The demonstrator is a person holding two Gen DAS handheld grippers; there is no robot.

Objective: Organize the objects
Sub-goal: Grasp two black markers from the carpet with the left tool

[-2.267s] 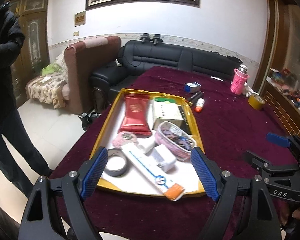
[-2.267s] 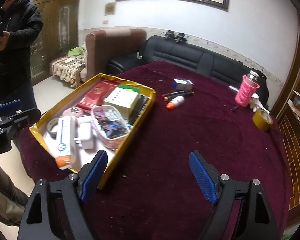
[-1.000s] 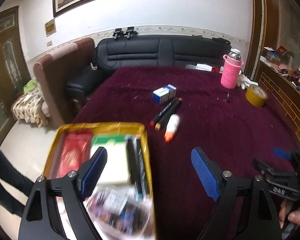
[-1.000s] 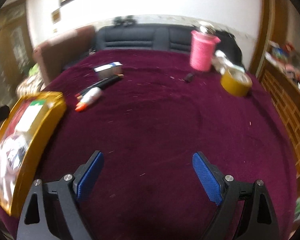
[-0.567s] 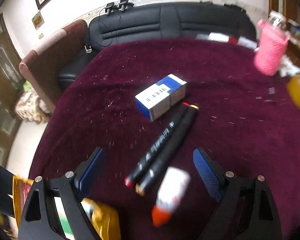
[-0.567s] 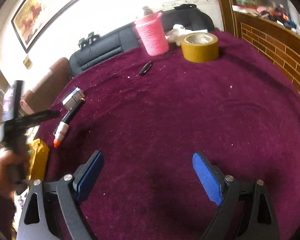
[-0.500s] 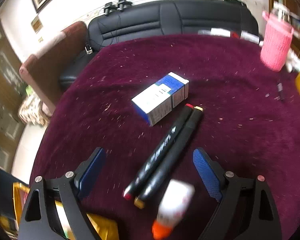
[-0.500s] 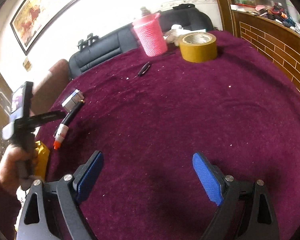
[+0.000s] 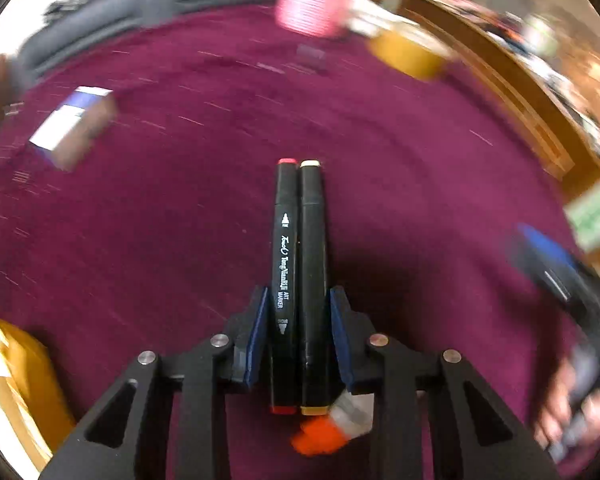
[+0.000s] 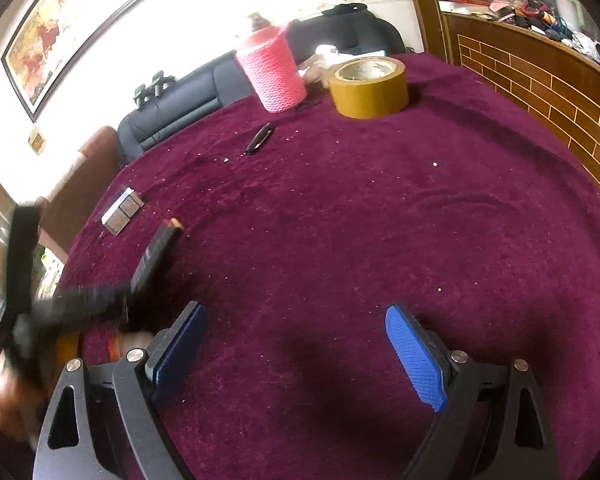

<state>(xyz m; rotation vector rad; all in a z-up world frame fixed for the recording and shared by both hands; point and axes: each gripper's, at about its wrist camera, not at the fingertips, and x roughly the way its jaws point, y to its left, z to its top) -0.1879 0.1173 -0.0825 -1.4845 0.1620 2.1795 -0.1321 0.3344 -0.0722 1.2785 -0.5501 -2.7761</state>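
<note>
Two black markers [image 9: 300,220] lie side by side on the maroon tablecloth [image 9: 180,240], one with red ends, one with cream ends. My left gripper [image 9: 299,294] points steeply down over them; its jaws are closing, and the blue pads sit against the markers' outer sides. A white glue bottle with an orange cap [image 9: 332,428] lies just behind the right finger. In the right wrist view the same markers [image 10: 156,252] lie at the left. My right gripper [image 10: 296,344] hangs open over bare cloth, nothing between its fingers.
A blue-and-white box [image 10: 122,212] lies beyond the markers. A pink sleeved bottle [image 10: 274,76], a brown tape roll [image 10: 368,88] and a small black clip [image 10: 260,138] stand at the far side. The gold tray's corner [image 9: 16,380] shows at lower left. A wooden counter [image 10: 540,80] borders the right.
My left gripper dropped onto the two markers, turned in line with them and narrowed its jaws around them. The right gripper stayed open and barely moved over the last half second.
</note>
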